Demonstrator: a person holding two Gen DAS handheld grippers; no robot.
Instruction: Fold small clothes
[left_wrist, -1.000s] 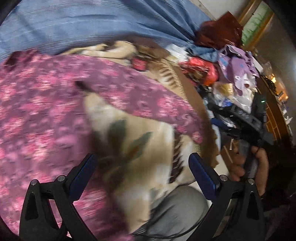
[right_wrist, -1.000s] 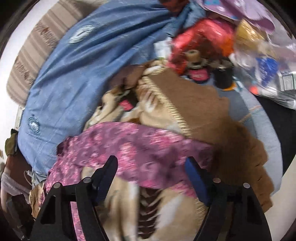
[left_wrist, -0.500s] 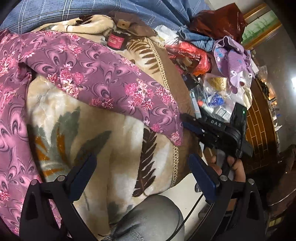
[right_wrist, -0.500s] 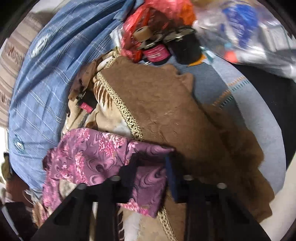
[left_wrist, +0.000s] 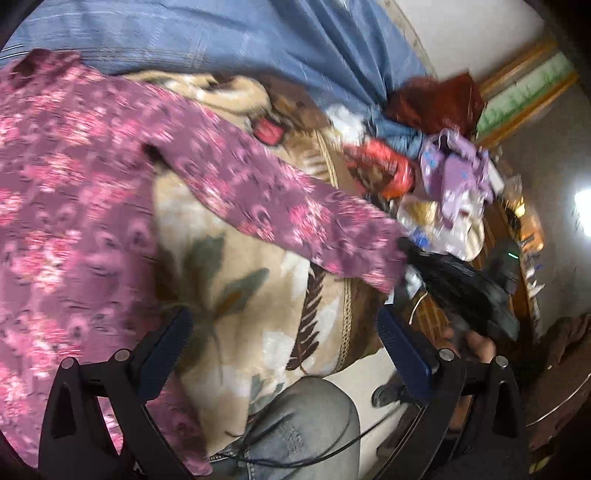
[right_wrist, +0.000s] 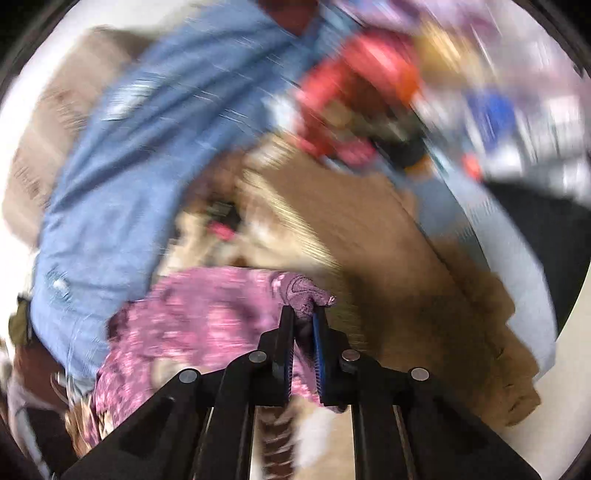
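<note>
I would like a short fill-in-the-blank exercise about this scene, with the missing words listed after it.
1. The right gripper is closing on the end of a purple ____ garment.
2. The left gripper holds nothing; its jaws stand ____.
3. The garment lies on a cream blanket printed with ____.
4. Behind the blanket lies a large cloth coloured ____.

Missing words: floral; open; leaves; blue

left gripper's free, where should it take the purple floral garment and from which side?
Probably the near hem edge of the purple floral garment, coming in low from the near side. It lies flat on the blanket; right gripper is closing on the sleeve end, so left gripper takes the body.
</note>
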